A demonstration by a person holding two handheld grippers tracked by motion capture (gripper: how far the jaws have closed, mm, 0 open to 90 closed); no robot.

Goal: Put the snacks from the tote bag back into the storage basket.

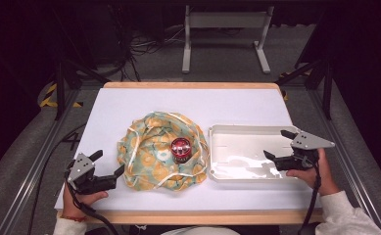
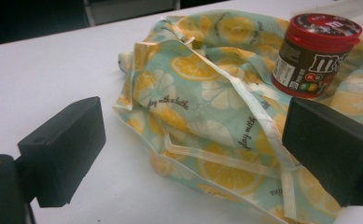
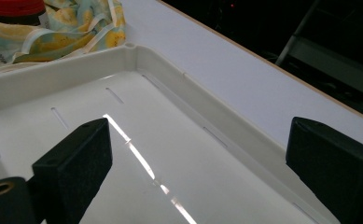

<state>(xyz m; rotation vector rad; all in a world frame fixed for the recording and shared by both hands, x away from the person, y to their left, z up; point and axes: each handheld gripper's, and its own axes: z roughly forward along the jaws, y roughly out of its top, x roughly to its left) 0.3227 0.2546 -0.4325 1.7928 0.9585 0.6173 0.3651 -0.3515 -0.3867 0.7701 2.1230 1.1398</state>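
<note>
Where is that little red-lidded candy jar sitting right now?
In the high view, the candy jar stands upright on the lemon-print cloth near the table's middle, just left of the white tray.

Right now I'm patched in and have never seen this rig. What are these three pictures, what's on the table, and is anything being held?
There is no robot here: a person holds a two-jaw tool in each hand. The high view looks down on the white table. The left gripper sits by a lemon-print cloth, jaws wide apart. On that cloth stands a red-lidded candy jar. The right gripper hovers at the white tray, also open. The other two pictures come from cameras riding on each tool; the black blocks at the bottom are its fingers. Nothing is held.
</note>
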